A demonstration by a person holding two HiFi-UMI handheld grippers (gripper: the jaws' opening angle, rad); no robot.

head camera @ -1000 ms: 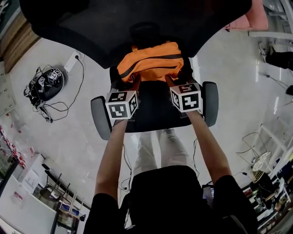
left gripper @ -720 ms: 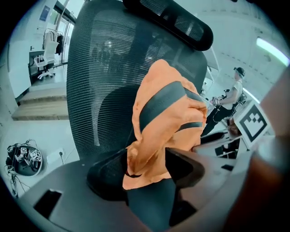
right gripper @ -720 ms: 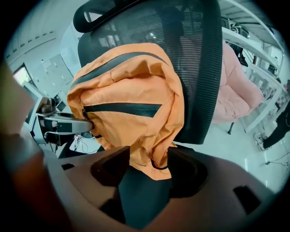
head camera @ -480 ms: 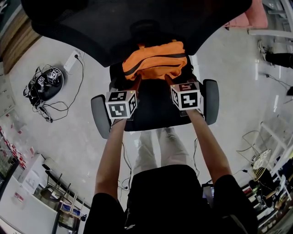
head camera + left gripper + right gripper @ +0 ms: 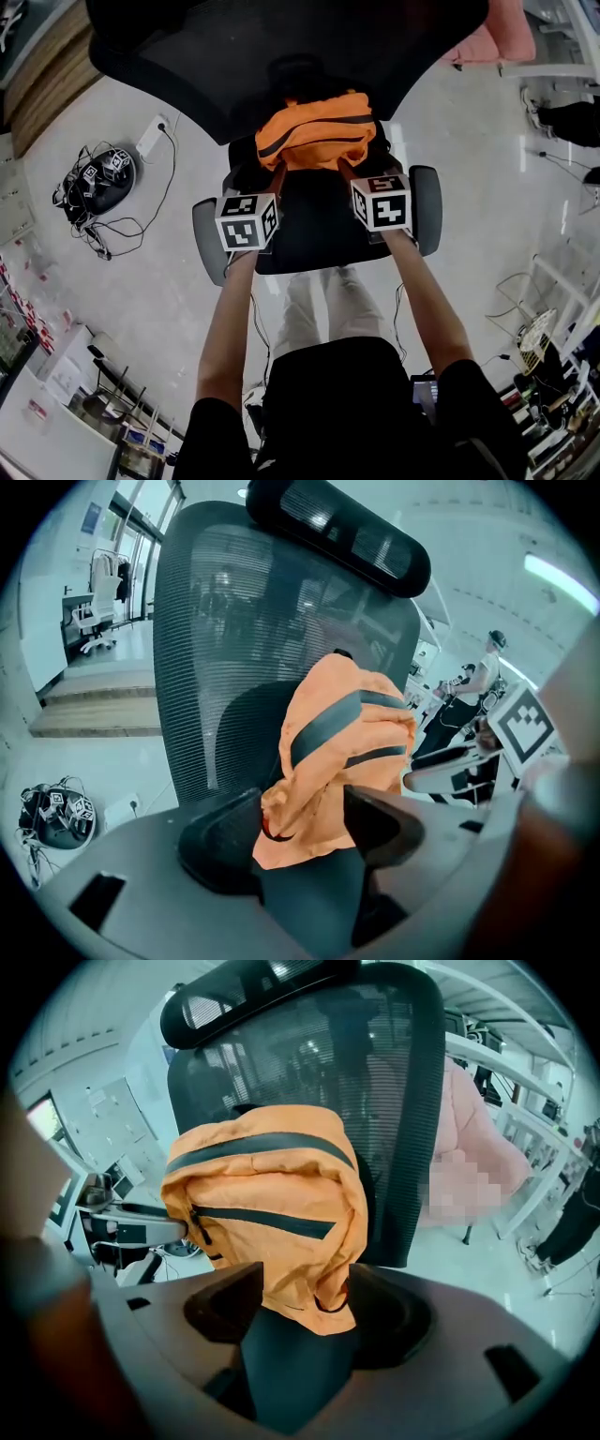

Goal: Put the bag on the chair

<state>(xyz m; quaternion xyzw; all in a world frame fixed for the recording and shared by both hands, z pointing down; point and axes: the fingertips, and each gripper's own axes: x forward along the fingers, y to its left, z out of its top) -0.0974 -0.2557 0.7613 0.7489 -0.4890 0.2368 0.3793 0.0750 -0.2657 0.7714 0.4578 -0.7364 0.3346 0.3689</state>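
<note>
Both pairs of jaws have spread since a second ago, when they were pinched on the front edge of the bag [image 5: 317,134], and the bag itself now sits a little more bunched and closer to the backrest [image 5: 281,56].

Orange with dark stripes and a dark zip, the bag rests on the rear part of the seat [image 5: 314,230] of the chair [image 5: 412,56], slumped upright against the mesh back. I see its front hem hanging down towards me in both gripper views.

On the left gripper [image 5: 302,829] the jaws stand as wide as I have seen them. A fold of orange fabric with a small dark loop lies in the gap, close against the left jaw and clear of the right one, so nothing is clamped.

On the right gripper [image 5: 302,1309] the jaws are equally wide. The bag's lower corner droops between them, nearer the right jaw, loose and unpinched.

From the head view, both grippers hover over the front half of the seat, side by side, tips at the bag's front edge, with the marker cubes [image 5: 246,221] facing up. Armrests [image 5: 208,239] flank the seat just outside each gripper.

Beyond the chair, on the pale floor [image 5: 141,300] to my left, lies a tangle of cables around a dark device [image 5: 94,178]. A pink garment [image 5: 497,33] hangs behind the chair at the right.
</note>
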